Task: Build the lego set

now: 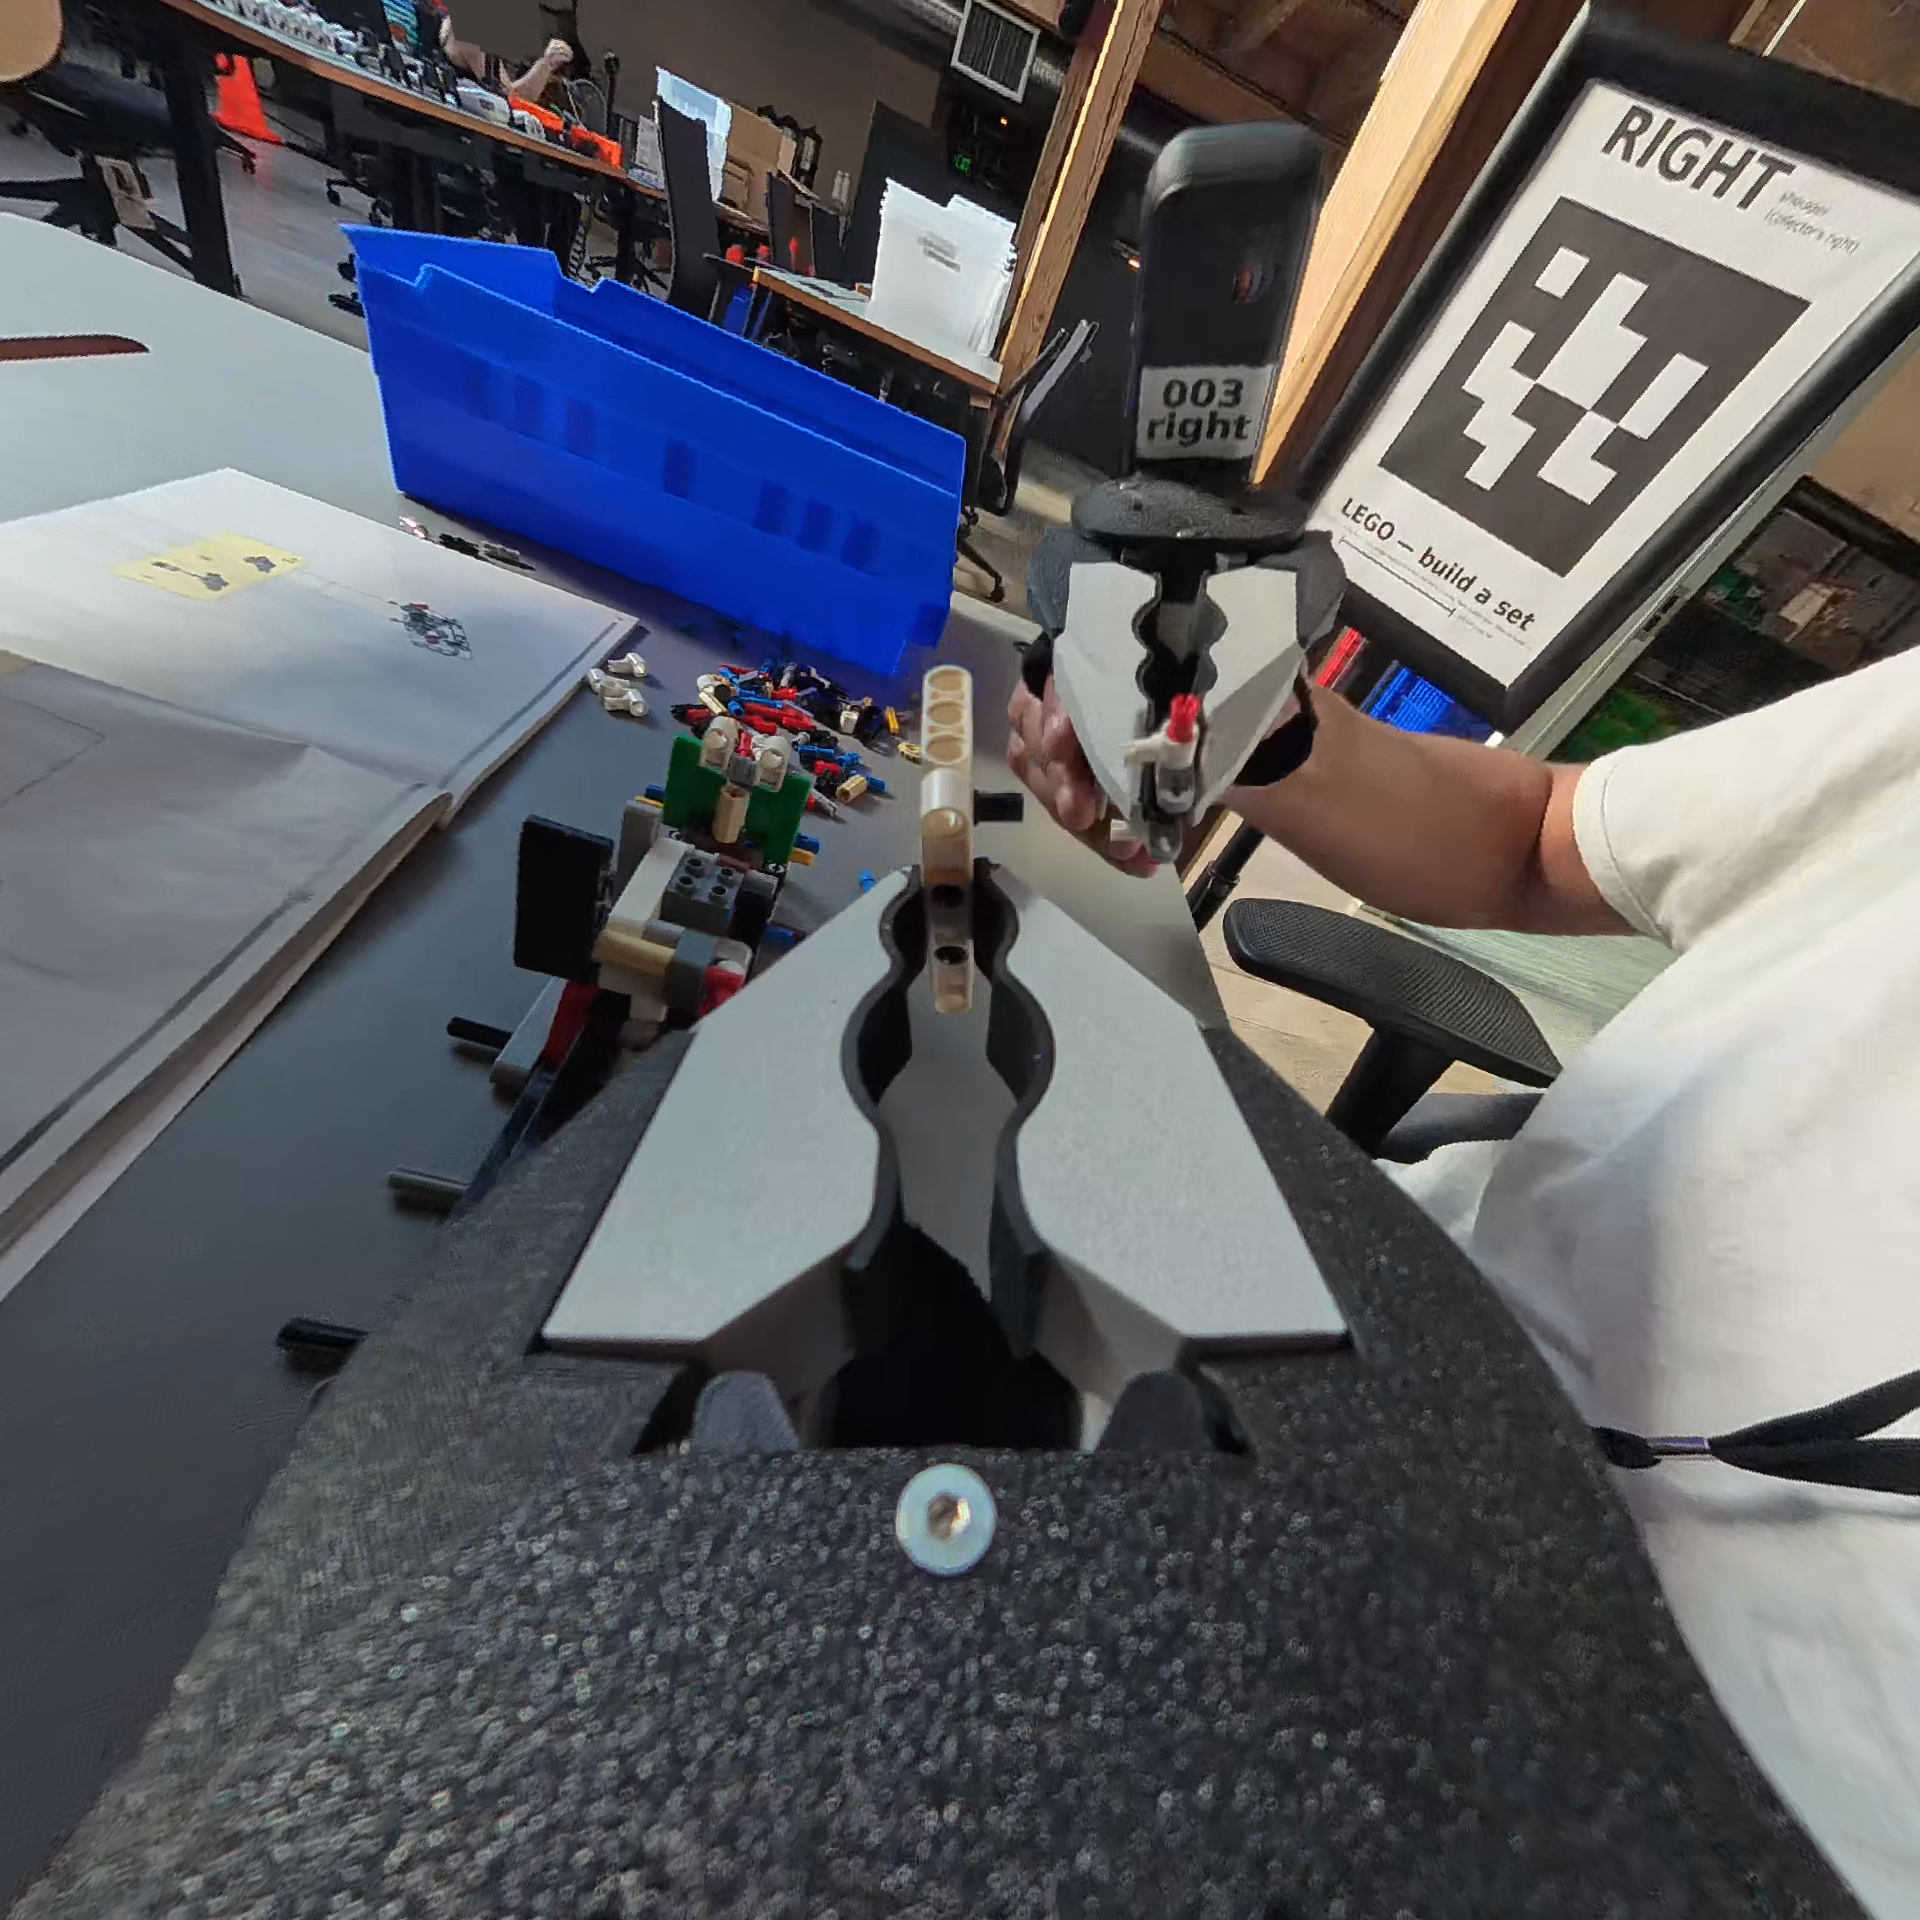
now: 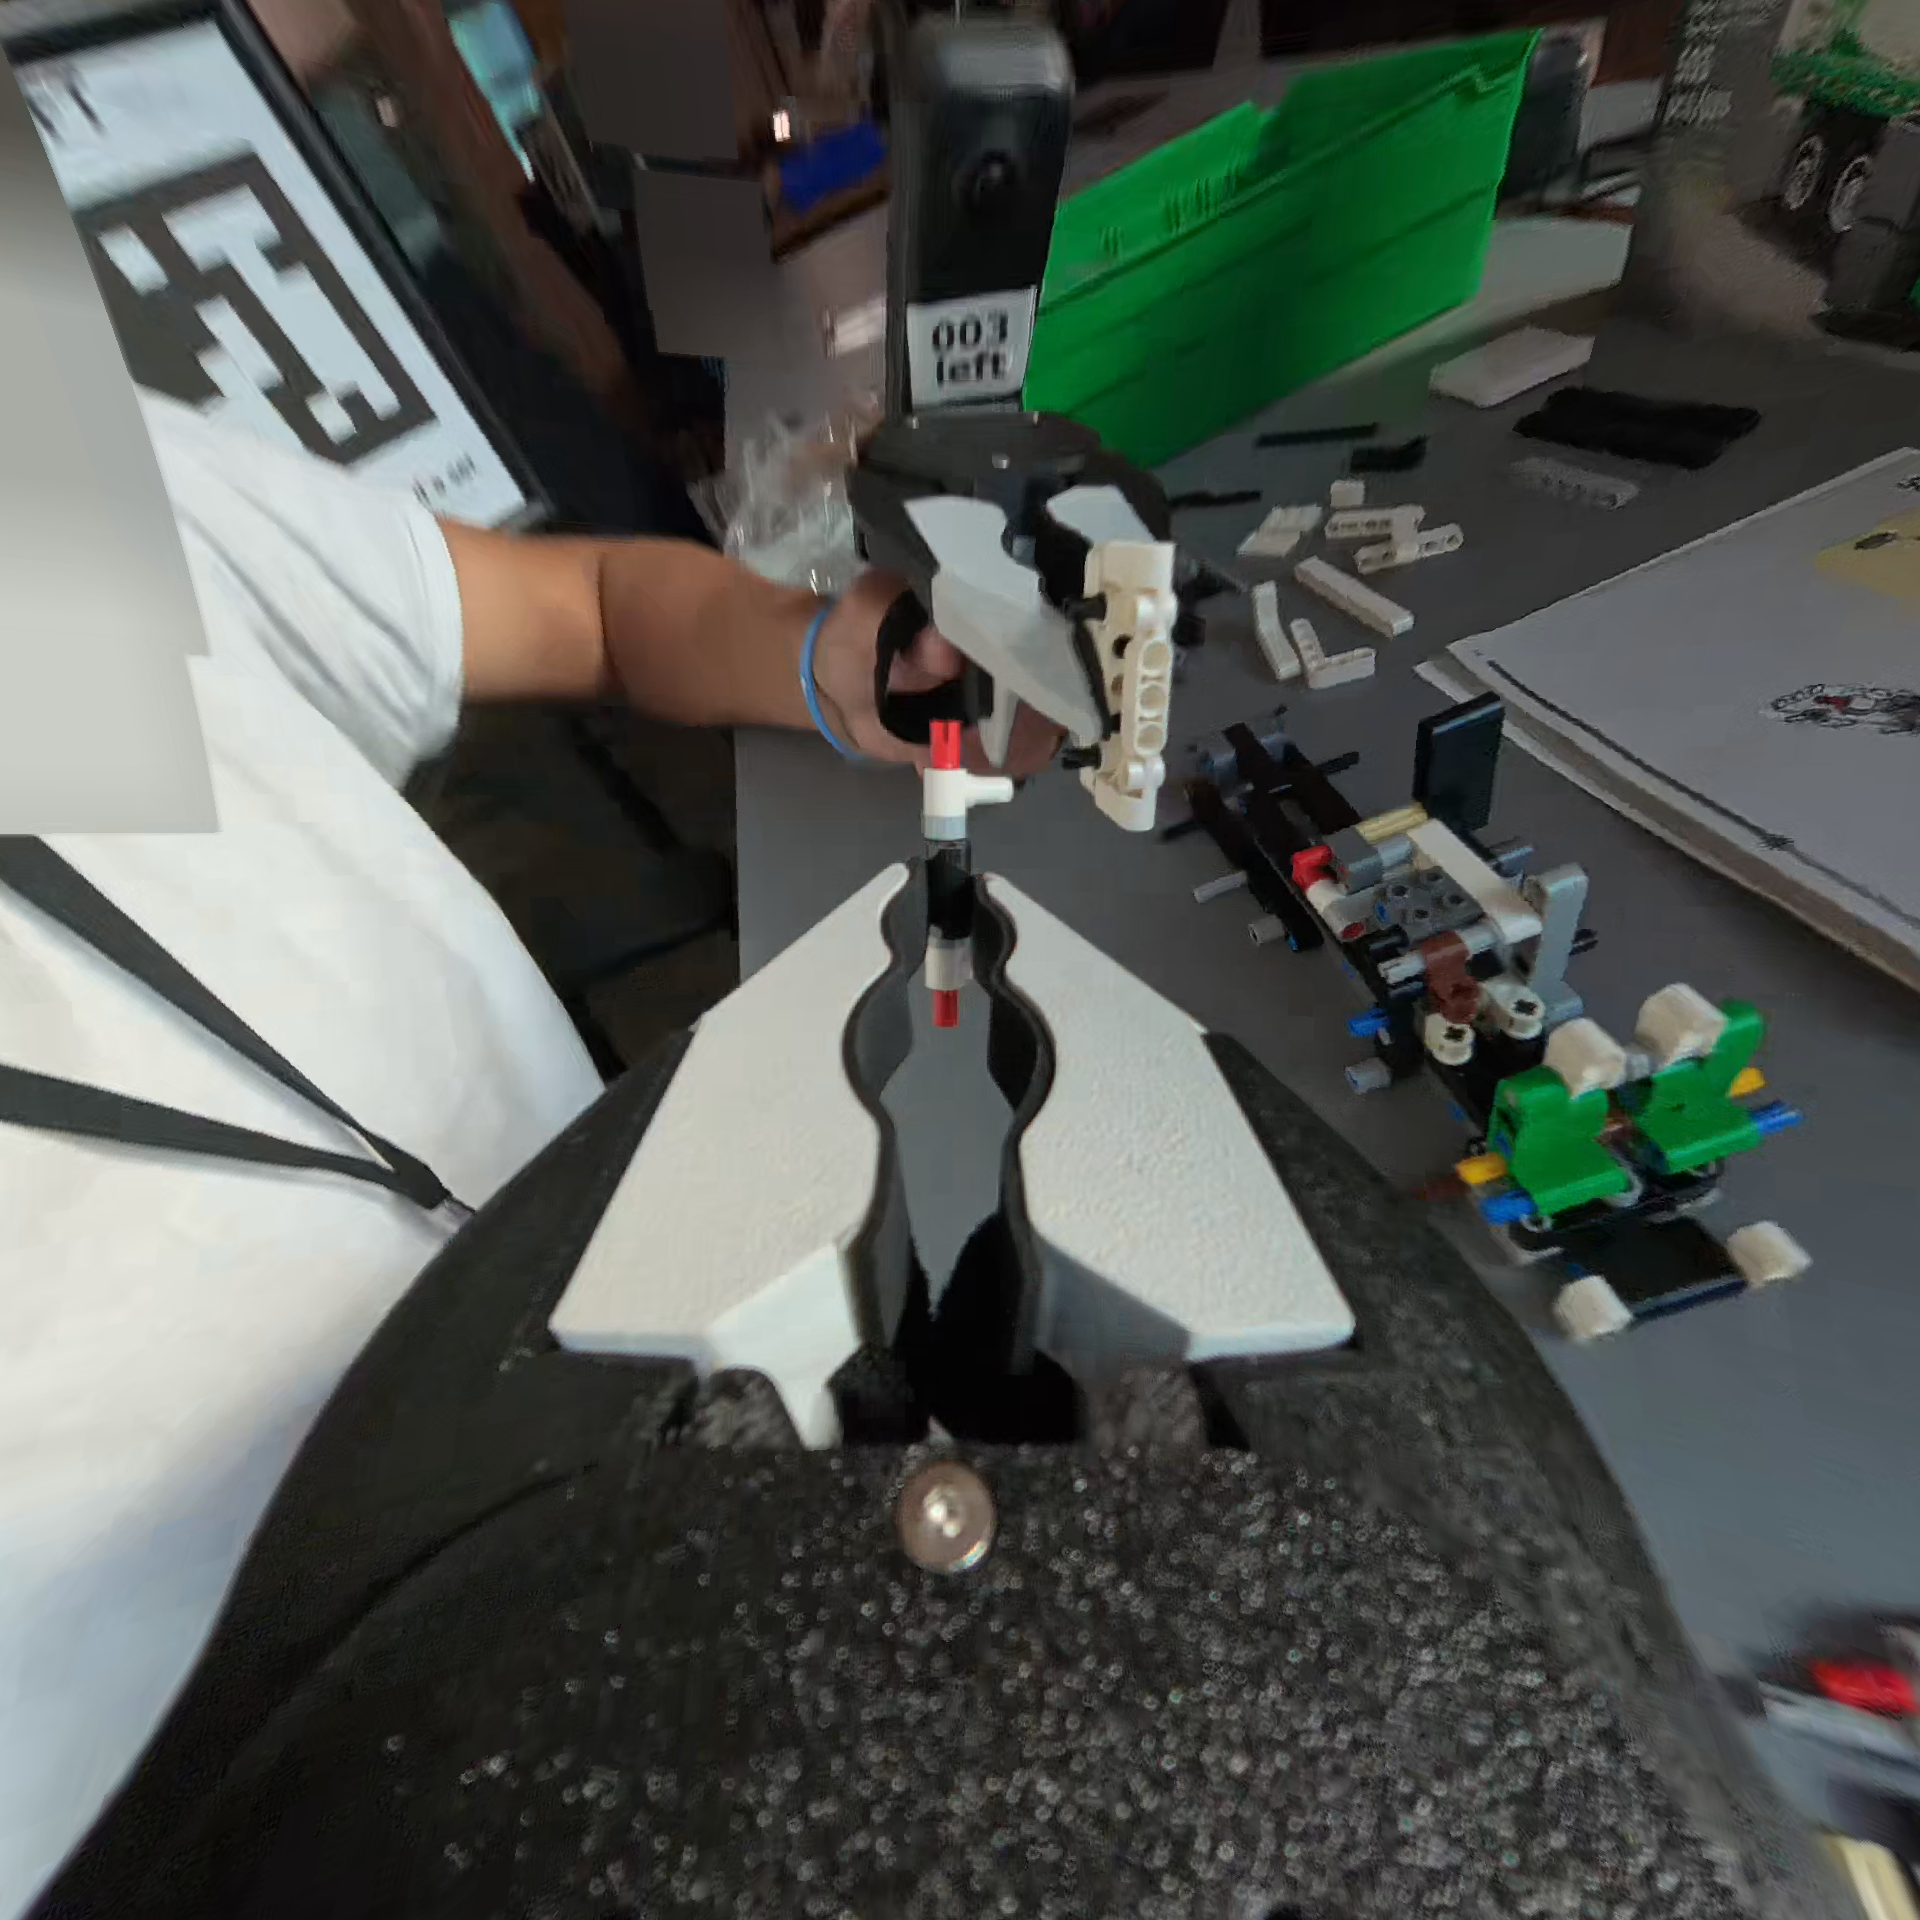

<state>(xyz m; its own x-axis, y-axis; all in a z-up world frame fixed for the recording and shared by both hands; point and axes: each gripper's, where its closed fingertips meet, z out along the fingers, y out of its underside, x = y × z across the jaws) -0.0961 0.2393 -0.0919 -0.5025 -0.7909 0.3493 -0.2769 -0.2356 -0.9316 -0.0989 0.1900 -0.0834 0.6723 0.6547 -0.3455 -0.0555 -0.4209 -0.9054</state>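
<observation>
1. Plainly, the left gripper pinches a white holed beam upright between its pads, held in clear air above the dark table near its right edge.
2. The right gripper clamps a thin black axle piece with red and white ends, also aloft.
3. Left of the beam, on the table, stands the half-built brick model; loose small parts lie beyond it.
4. Farther off sits a blue bin, and an open booklet covers the left side.

I see a framed sign with a block-pattern marker, upper right, and white labels on each gripper's camera post; all bear writing.
</observation>
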